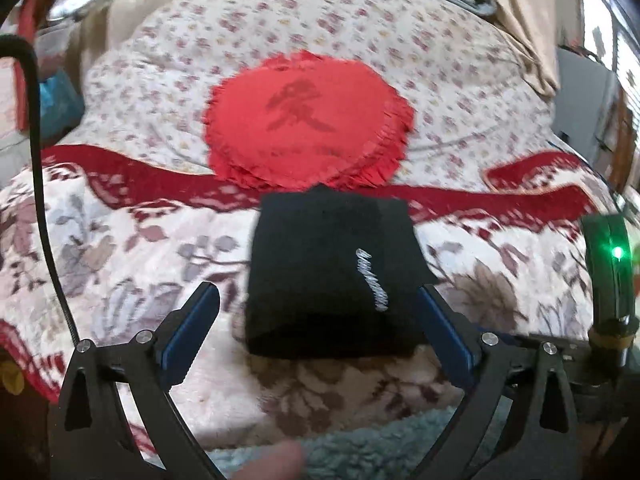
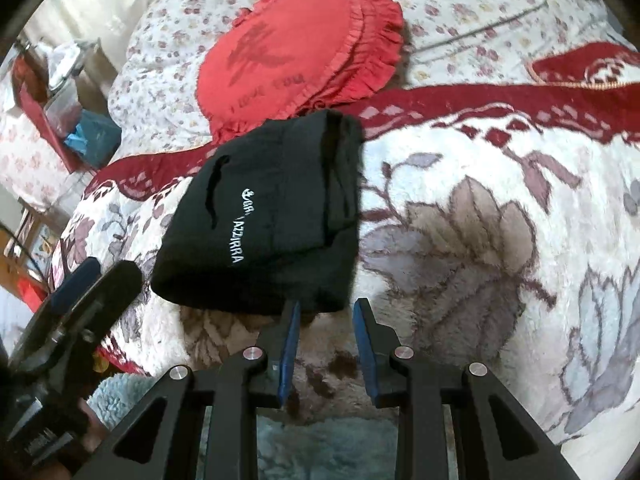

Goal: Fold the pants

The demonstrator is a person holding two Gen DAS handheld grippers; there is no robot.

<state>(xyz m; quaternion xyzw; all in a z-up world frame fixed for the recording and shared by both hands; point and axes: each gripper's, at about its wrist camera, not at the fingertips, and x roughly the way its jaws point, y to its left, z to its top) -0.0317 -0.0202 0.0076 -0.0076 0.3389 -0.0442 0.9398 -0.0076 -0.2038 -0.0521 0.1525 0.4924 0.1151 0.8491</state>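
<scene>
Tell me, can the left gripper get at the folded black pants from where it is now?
Probably yes: the left gripper stands open with the folded pants right ahead between its fingers, nothing lying on them.

The folded black pants [image 2: 272, 216] bear white embroidered lettering ending "AZZURRA".

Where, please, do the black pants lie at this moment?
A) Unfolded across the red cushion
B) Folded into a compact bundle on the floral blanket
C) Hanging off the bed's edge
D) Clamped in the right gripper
B: the black pants sit as a compact bundle on the floral blanket, just in front of the red cushion, with neither gripper gripping them.
</scene>
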